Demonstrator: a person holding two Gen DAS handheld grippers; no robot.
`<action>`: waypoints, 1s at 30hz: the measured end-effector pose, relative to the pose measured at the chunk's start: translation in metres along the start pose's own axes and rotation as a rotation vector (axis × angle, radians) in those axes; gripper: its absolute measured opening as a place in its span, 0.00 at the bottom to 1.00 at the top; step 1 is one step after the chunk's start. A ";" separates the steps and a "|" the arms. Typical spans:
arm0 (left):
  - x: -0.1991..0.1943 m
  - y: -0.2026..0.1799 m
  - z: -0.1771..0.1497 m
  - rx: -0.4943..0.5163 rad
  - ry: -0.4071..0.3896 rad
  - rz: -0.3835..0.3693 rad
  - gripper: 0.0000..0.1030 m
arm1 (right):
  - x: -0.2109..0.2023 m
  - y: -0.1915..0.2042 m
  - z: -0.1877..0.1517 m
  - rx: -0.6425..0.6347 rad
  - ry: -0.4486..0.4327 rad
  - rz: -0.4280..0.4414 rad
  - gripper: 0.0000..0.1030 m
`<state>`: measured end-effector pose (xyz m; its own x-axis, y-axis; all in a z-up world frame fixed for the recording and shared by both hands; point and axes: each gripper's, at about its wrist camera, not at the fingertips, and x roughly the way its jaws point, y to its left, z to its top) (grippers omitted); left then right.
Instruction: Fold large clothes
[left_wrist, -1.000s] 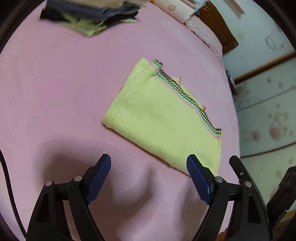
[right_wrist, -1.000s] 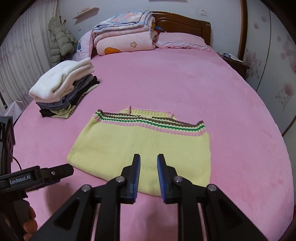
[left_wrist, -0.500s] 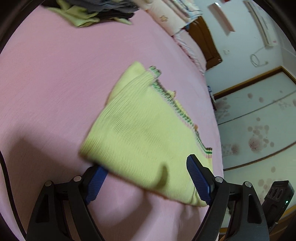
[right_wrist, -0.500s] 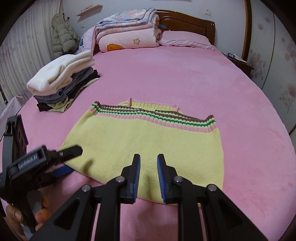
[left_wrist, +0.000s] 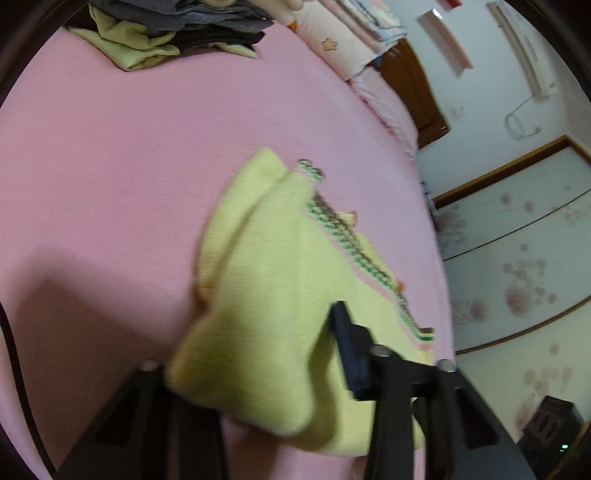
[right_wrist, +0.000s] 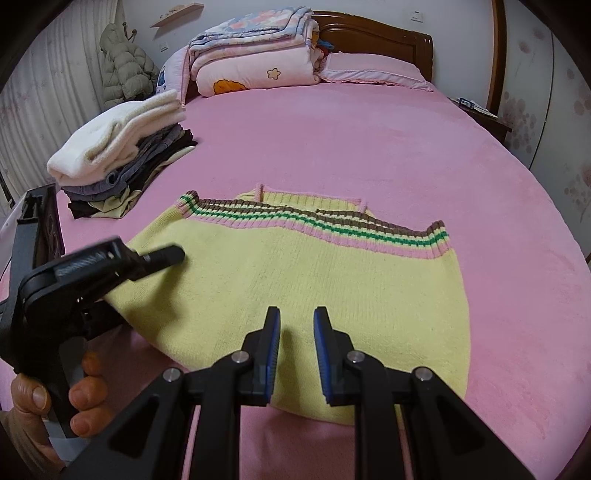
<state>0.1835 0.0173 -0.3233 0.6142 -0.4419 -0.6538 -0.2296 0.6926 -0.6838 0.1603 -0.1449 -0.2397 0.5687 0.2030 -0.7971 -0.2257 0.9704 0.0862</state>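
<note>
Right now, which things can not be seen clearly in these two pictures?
- Left gripper, left wrist view: closing; yellow sweater covers one finger, motion blur hides any grip.
- Sweater's near edge, right wrist view: hidden behind right gripper.
- Clothes pile, left wrist view: cut off by top edge.

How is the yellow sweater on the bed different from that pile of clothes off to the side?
The yellow sweater lies spread out as one broad piece; the pile of clothes is several folded items stacked up. The sweater is yellow with a striped band; the pile is white on top, grey and black below. The sweater's corner is bunched at the left gripper, whose fingers are closing; the pile lies untouched. Both rest on the pink bed.
</note>
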 end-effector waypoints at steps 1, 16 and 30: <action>-0.002 -0.002 0.000 0.011 0.005 0.014 0.27 | 0.001 0.003 0.001 -0.007 0.000 -0.003 0.17; -0.028 -0.053 0.001 0.259 -0.011 0.142 0.14 | 0.028 0.020 -0.010 0.015 0.086 0.025 0.17; -0.042 -0.143 -0.036 0.550 -0.049 0.144 0.14 | 0.032 -0.005 -0.018 0.115 0.116 0.143 0.17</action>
<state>0.1630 -0.0839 -0.2099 0.6432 -0.3029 -0.7032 0.1050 0.9446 -0.3109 0.1652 -0.1457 -0.2763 0.4410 0.3293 -0.8349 -0.2021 0.9428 0.2651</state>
